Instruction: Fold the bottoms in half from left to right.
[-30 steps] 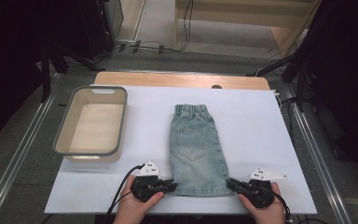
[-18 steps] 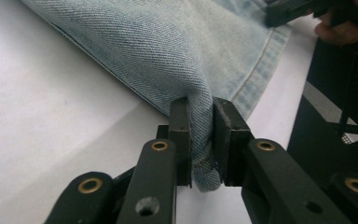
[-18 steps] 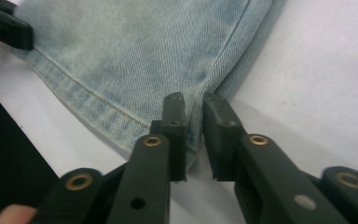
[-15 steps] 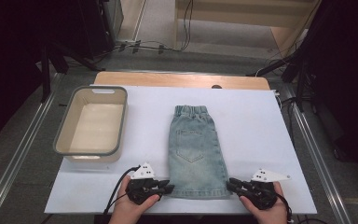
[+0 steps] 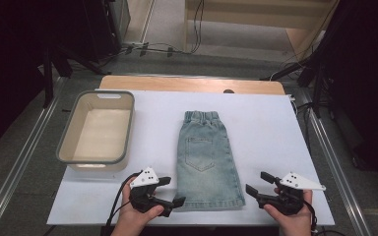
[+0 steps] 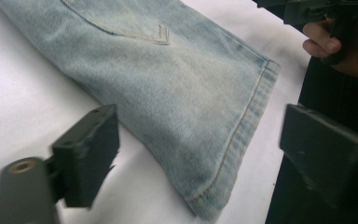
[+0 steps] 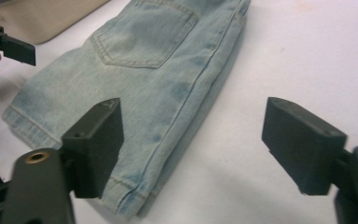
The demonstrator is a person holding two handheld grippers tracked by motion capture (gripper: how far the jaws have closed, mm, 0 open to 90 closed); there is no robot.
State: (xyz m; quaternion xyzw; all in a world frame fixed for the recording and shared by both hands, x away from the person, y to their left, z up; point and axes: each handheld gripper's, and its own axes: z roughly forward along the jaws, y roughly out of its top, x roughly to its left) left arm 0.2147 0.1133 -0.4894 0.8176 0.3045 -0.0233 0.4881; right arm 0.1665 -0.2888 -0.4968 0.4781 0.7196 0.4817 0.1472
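High view | folded denim shorts (image 5: 206,160) lie flat mid-worktop (image 5: 270,128), long axis running away from the person, hem nearest | left tool (image 5: 170,191) jaws wide, at hem's left corner | right tool (image 5: 256,184) jaws wide, just off right corner | left nearer.

Denim shorts (image 5: 208,160), centre of the high view: light blue, faded wash, with tan stitching along hem and pocket. Surface (image 5: 266,128): plain white, with a tan wooden strip along its upper edge. Bin (image 5: 97,129), left of frame: beige with a grey rim; both grippers (image 5: 166,192) (image 5: 257,183) black with white top plates.
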